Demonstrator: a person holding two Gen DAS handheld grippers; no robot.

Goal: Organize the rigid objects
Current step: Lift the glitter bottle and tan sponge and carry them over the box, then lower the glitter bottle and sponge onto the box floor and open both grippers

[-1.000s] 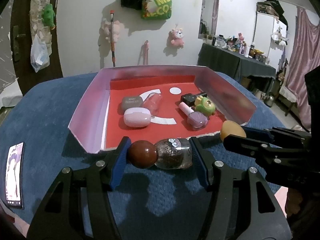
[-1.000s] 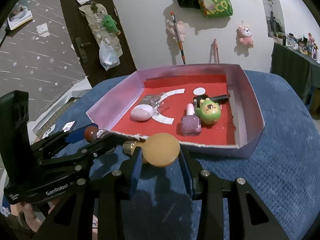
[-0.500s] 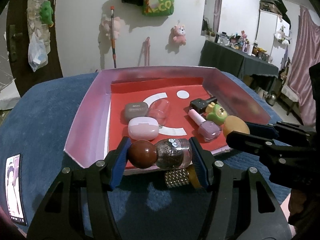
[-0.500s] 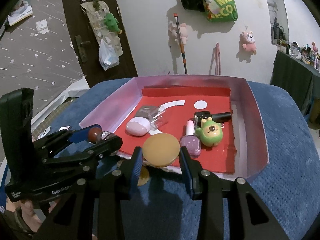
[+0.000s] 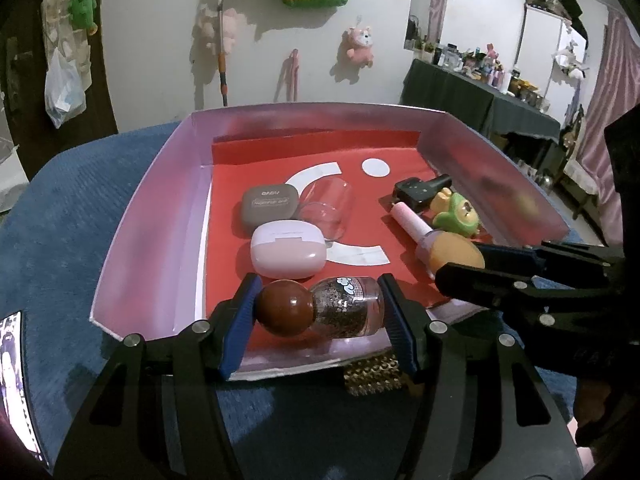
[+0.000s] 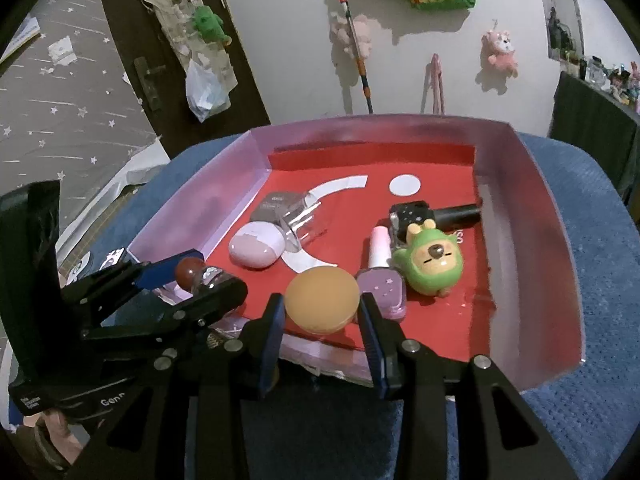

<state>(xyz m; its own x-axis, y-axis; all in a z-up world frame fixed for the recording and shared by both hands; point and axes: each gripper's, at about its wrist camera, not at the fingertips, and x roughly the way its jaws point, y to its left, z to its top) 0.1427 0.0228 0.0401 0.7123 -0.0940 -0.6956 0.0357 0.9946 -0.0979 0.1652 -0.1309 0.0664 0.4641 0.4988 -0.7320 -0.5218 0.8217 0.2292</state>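
A: Holding two items at once. Left gripper is clamped on a glitter bottle with a round brown cap, lying sideways between the blue pads, cap toward the left pad.

B: And where is it relative to the box?

A: Over the near edge of the pink-walled box, just above the red floor, in front of the pink earbud case. Can't tell if it touches the floor.

B: Right one?

A: Right gripper is clenched on a tan round disc, pads pressing its two sides. It hangs over the near part of the red floor too, just beside the purple nail polish bottle. Disc overlaps the purple bottle in the left wrist view; contact unclear.

B: What else is in the box?

A: Grey square case behind the pink one, a clear cup on its side next to it, touching or nearly. On the right side a green bear figure leans by the purple bottle, with a black bottle lying behind it.

B: Anything outside the box?

A: A gold studded object on the blue cloth, just in front of the box's near wall, under the left gripper's right finger. A phone with a lit screen at the far left edge of the cloth.

B: Grippers near each other?

A: Side by side, apart, both pointing down into the box.
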